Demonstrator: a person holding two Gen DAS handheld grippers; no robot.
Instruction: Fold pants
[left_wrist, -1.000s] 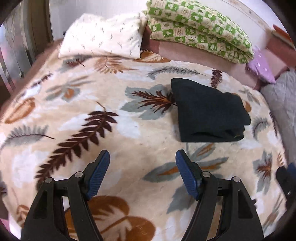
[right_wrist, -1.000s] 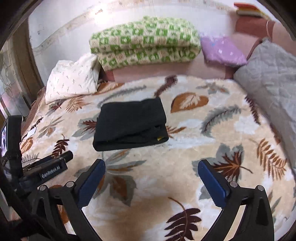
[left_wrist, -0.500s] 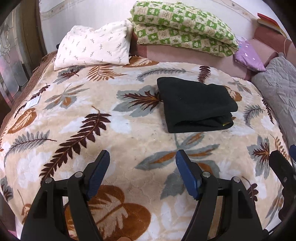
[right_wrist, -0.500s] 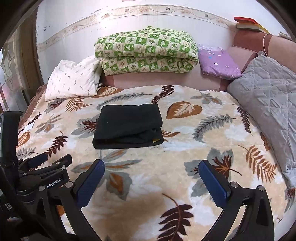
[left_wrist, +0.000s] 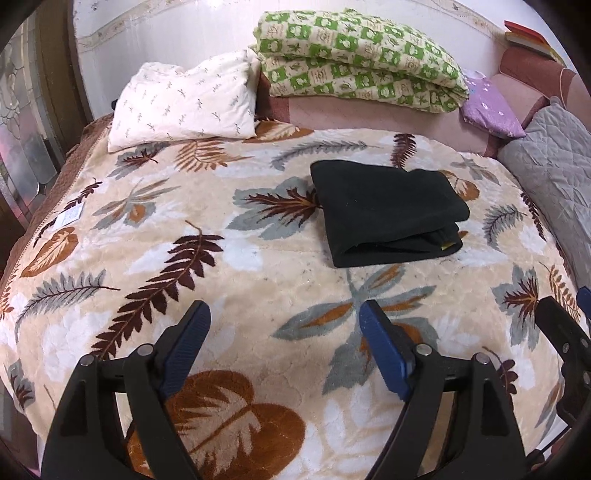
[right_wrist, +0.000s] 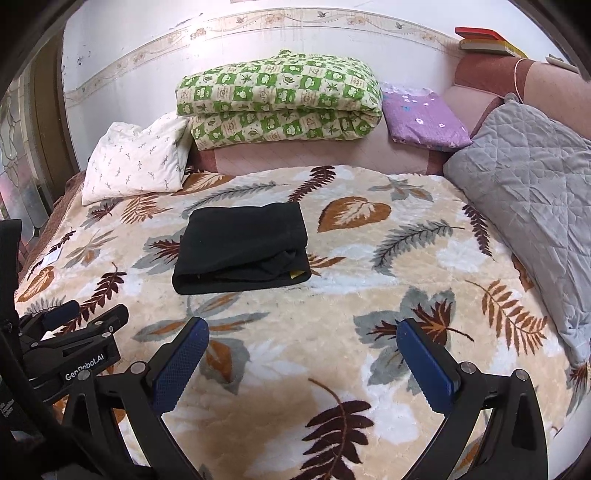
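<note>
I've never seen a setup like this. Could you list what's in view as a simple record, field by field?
surface: leaf-patterned blanket on a bed
pants: black pants, folded into a flat stack, lying free
left gripper: open, empty, short of the pants
right gripper: open, empty
behind: white pillow, green checked quilt, purple pillow
right side: grey quilted cushion

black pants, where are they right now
The folded black pants lie on the leaf-print blanket, left of centre in the right wrist view, in front of the white pillow and green checked quilt.
</note>
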